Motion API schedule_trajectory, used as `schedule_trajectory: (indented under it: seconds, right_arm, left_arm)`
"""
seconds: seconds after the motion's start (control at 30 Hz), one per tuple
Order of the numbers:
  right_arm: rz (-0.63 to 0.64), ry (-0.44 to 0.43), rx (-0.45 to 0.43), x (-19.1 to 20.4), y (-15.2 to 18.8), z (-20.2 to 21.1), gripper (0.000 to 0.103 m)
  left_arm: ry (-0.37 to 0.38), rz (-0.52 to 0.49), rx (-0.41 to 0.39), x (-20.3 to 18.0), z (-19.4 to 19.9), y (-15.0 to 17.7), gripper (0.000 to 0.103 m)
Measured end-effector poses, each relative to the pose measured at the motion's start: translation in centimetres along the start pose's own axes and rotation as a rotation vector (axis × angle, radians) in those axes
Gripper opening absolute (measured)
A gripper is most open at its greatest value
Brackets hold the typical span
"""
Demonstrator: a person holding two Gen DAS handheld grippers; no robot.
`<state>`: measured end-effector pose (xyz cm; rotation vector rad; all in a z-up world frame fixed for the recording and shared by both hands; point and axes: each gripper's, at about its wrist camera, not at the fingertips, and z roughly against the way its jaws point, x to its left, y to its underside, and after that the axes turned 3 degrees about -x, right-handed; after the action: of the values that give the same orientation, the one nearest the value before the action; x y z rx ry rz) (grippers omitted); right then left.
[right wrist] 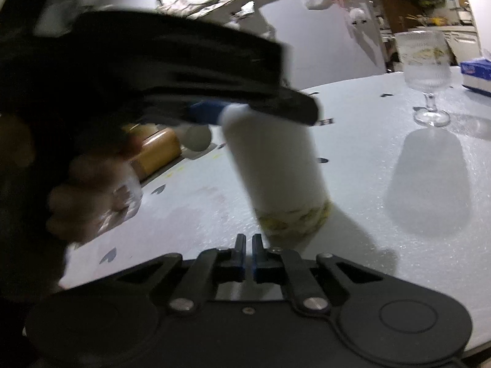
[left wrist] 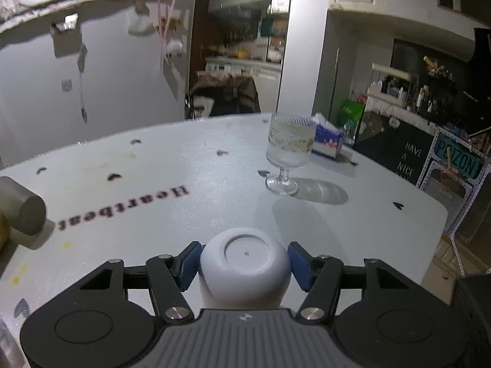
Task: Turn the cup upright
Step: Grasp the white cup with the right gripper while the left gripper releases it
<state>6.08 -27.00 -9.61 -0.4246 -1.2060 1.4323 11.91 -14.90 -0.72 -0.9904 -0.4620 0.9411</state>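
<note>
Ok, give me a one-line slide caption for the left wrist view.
Left gripper straddles the upside-down white cup on the table, with a stemmed glass standing beyond.

Black claw (left wrist: 245,265) linkages, blue pads (left wrist: 190,263), silver screws, grey ribbed housing.

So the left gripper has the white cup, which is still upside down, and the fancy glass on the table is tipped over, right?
Nearly. The stemmed glass isn't tipped over: the left wrist view shows it standing upright on its foot on the table. The rest holds: the left gripper has its blue pads on either side of the white cup, whose base faces up.
</note>
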Motion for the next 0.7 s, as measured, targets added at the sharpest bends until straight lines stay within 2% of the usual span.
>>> schedule_trajectory:
  seconds: [0.13, 0.3, 0.47, 0.6, 0.63, 0.7]
  right_arm:
    - [-0.066, 0.015, -0.019, -1.2, 0.0, 0.4, 0.003]
    - [-0.083, 0.041, -0.027, -1.4, 0.0, 0.7, 0.003]
    - [-0.076, 0.057, -0.026, -1.8, 0.0, 0.8, 0.003]
    - [-0.068, 0.132, -0.034, -2.1, -0.5, 1.7, 0.013]
    - [-0.095, 0.132, -0.034, -2.5, -0.8, 1.9, 0.015]
    - [-0.197, 0.094, -0.022, -3.8, -1.3, 2.3, 0.024]
  left_arm:
    - [0.015, 0.006, -0.032, 0.4, 2.4, 1.7, 0.062]
    - [0.035, 0.048, -0.018, 1.1, 4.3, 4.7, 0.062]
    - [0.003, 0.095, -0.019, 2.1, 4.8, 6.7, 0.061]
    - [-0.024, 0.132, -0.011, 2.9, 4.8, 7.5, 0.061]
    - [-0.028, 0.138, -0.009, 3.0, 4.8, 7.7, 0.061]
    - [-0.032, 0.136, -0.029, 2.9, 4.9, 8.0, 0.061]
